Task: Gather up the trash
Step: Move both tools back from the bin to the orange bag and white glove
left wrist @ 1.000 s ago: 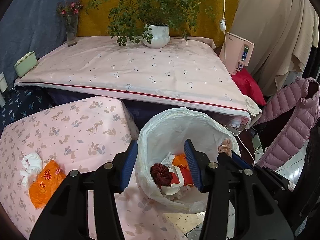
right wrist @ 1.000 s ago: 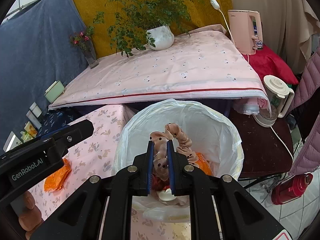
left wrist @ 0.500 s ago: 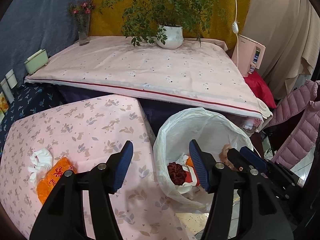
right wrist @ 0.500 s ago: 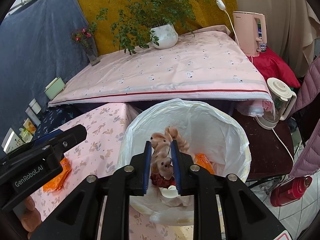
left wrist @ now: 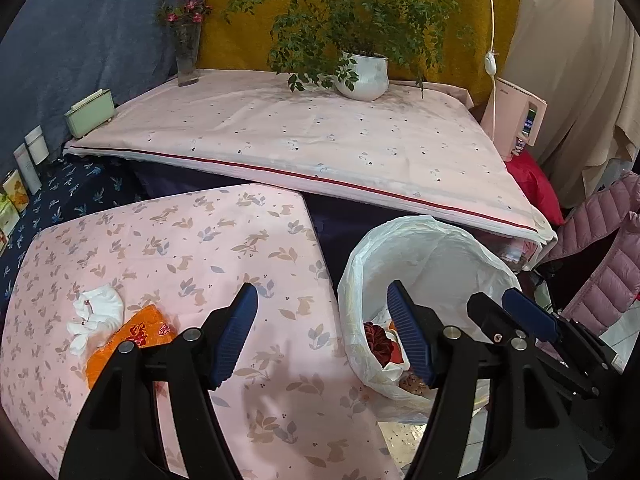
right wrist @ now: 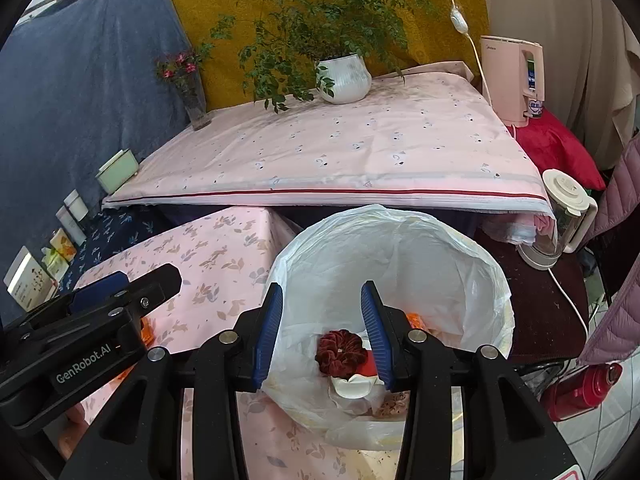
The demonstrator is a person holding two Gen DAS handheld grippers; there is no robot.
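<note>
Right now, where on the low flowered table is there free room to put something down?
The low table is bare between the tissue and the bin bag. It is crowded only at its left, where the tissue touches the orange wrapper.

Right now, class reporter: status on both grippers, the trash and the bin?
Left gripper open, empty. Right gripper just opened over bin bag, empty. Orange wrapper, white tissue on table. Nothing blocking.

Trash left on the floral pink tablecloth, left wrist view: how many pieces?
2: a crumpled white tissue near the cloth's left edge and an orange printed wrapper touching it, partly hidden behind the left gripper. More could be hidden.
</note>
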